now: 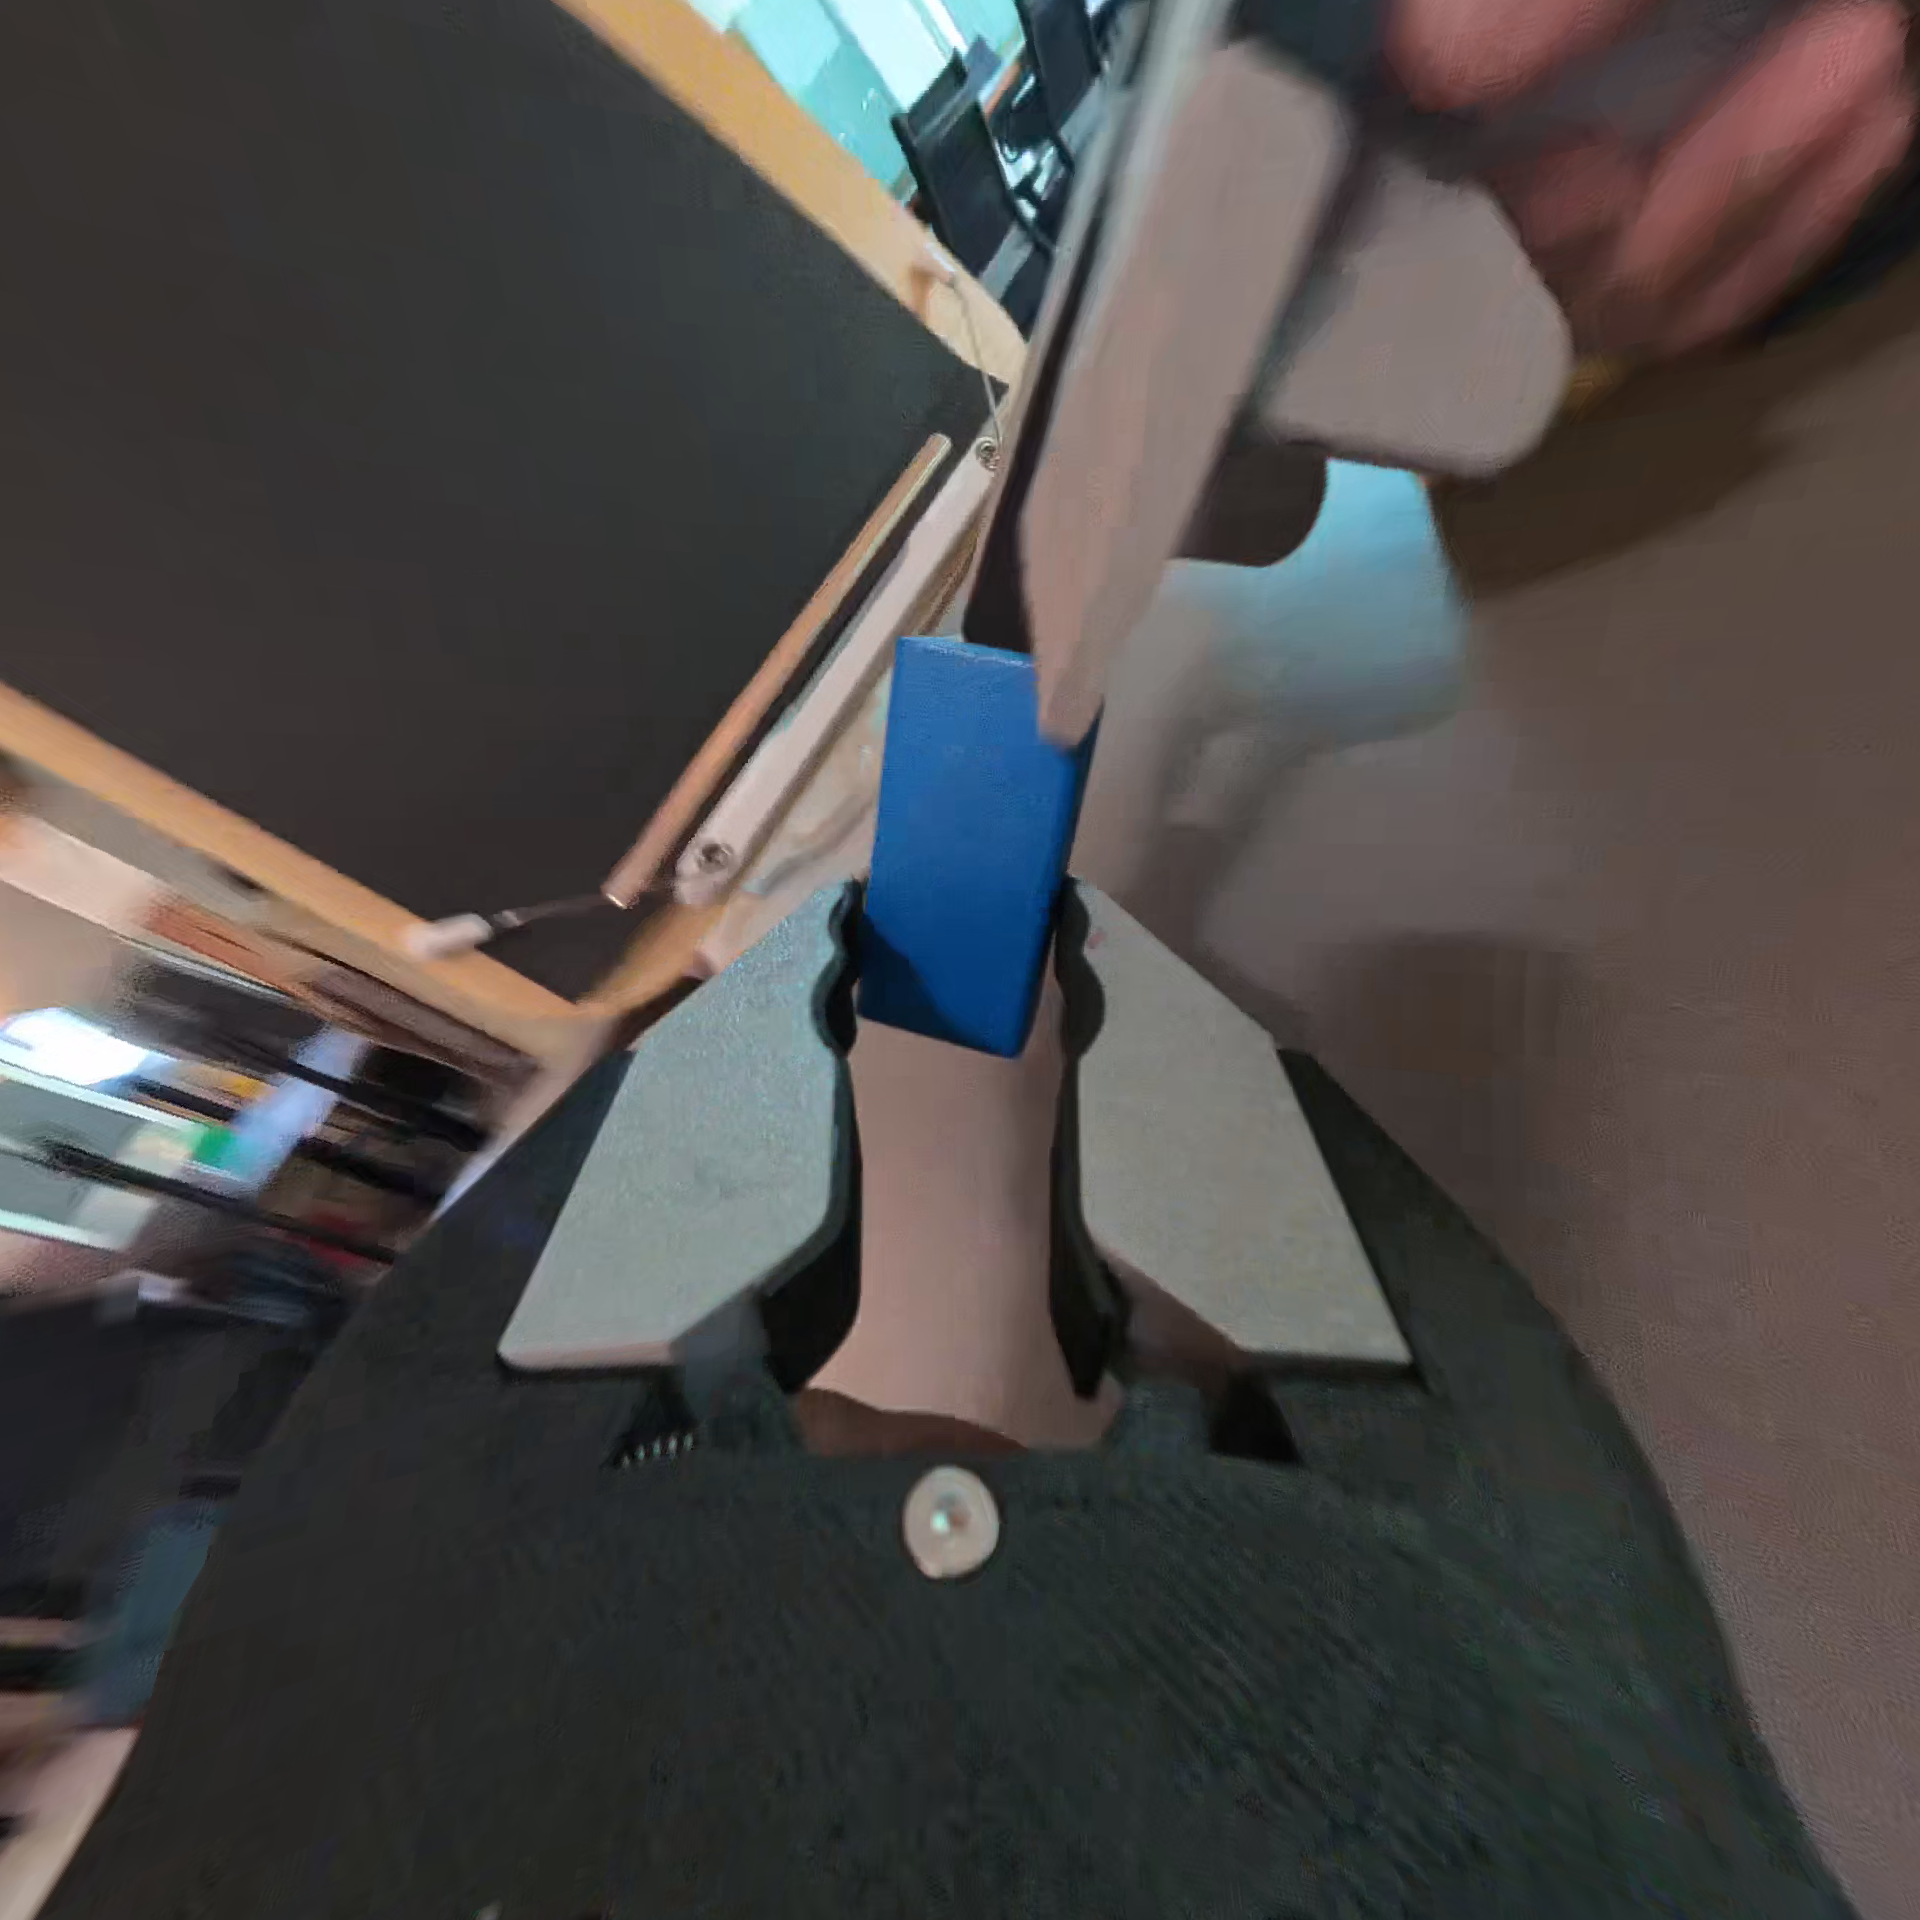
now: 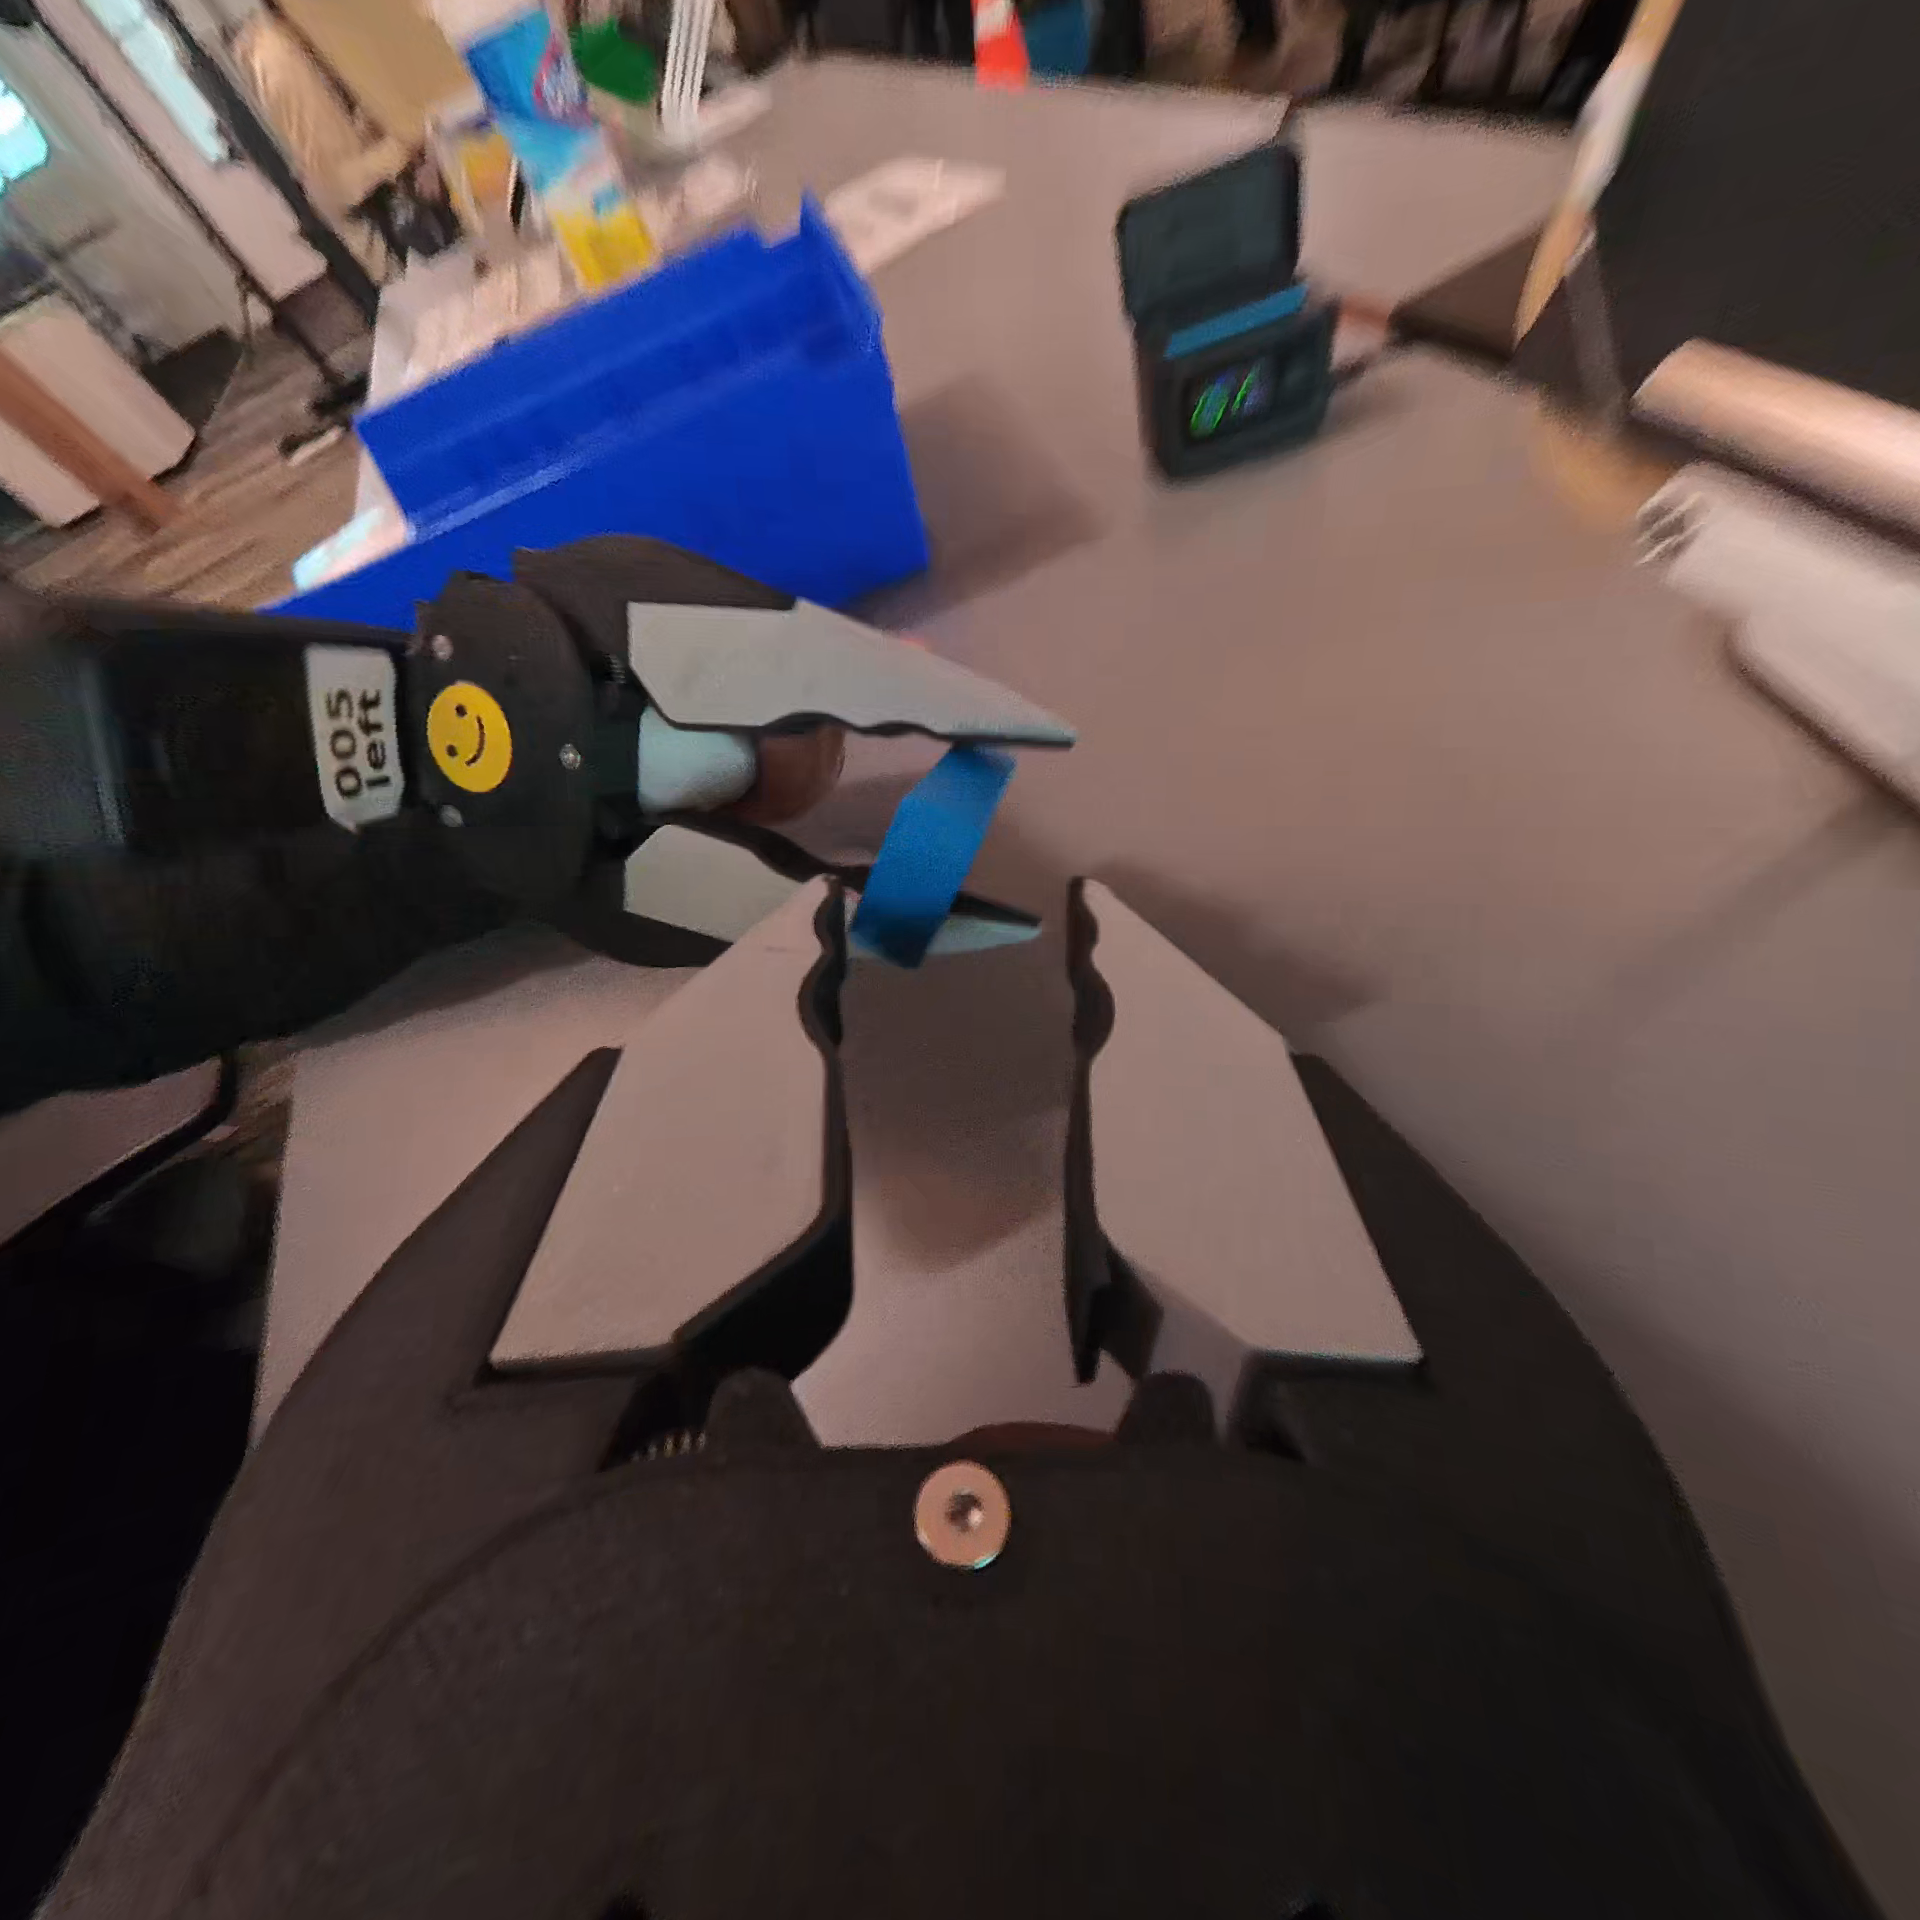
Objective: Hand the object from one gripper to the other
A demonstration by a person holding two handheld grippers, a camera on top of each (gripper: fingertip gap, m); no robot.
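Clamping blue block [image 1: 961, 883]: left gripper [image 1: 956, 935] level; right gripper [image 2: 951, 914] agape alongside

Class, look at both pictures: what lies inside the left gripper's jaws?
The blue block is clamped in the left gripper. The pads' contact faces are hidden by it.

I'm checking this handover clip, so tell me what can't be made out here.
- Left wrist view: motion blur smears the right hand-held gripper, so contact with the blue block is unclear.
- Right wrist view: the block's lower end hides behind the gripper's own finger.
- Background items are blurred.
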